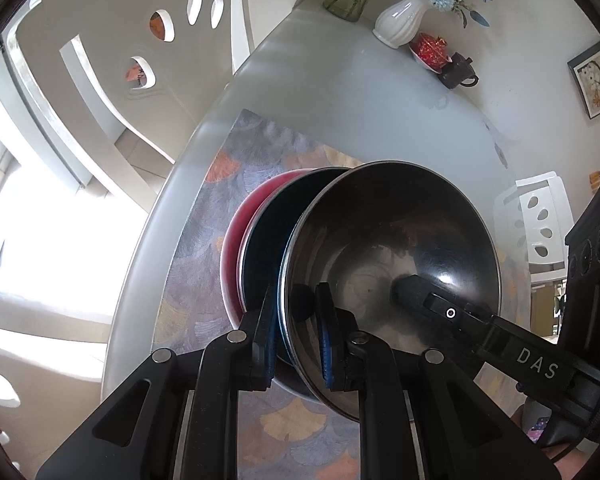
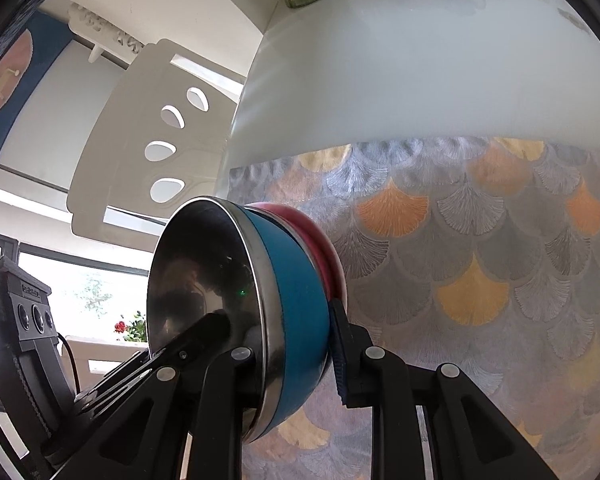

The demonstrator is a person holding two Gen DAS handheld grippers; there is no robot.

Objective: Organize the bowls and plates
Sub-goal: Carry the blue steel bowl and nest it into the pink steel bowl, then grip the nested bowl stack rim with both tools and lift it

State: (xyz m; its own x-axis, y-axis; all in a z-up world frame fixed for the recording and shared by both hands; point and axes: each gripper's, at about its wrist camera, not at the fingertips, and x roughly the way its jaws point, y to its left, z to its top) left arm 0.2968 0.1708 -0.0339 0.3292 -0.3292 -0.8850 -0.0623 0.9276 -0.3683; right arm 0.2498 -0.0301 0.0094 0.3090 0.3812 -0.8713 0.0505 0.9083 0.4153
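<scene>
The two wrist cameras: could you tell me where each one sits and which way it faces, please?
Left wrist: sits behind the left gripper, looking along its fingers at the steel-lined blue bowl clamped by its rim, the red bowl behind it; the right gripper reaches into the bowl.
Right wrist: sits behind the right gripper, looking across the patterned placemat; the left gripper's body shows at lower left.
Shared: the bowls, placemat, white vase and white table.

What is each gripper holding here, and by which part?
Both grip the blue bowl by its rim, one finger inside, one outside: left gripper on one side, right gripper on the opposite side. It appears nested on the red dish.
</scene>
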